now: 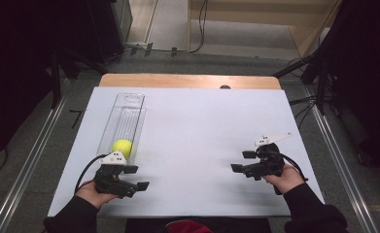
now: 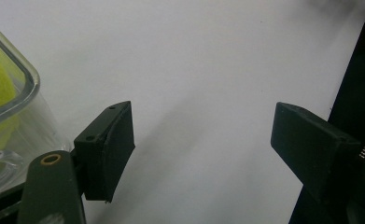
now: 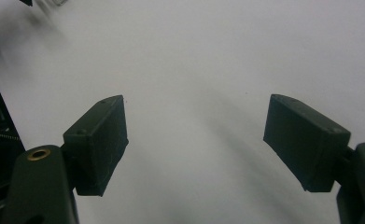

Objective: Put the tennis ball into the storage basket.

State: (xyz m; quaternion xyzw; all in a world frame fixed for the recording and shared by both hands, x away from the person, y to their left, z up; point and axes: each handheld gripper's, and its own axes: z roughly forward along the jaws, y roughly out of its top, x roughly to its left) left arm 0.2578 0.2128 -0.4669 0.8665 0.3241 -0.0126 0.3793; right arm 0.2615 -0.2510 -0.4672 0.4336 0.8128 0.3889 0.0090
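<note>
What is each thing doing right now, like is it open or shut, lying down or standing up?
Clear tube: lying on its side on the white sheet, nothing gripping it.
Tennis ball: sitting inside the tube, near the end closest to the person.
Left gripper: open, holding nothing, next to the tube.
Right gripper: open, holding nothing, over bare sheet.

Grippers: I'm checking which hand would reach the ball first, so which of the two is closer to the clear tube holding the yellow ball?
The left gripper. It sits right beside the clear tube near the yellow ball; the right gripper is far across the white table.
</note>
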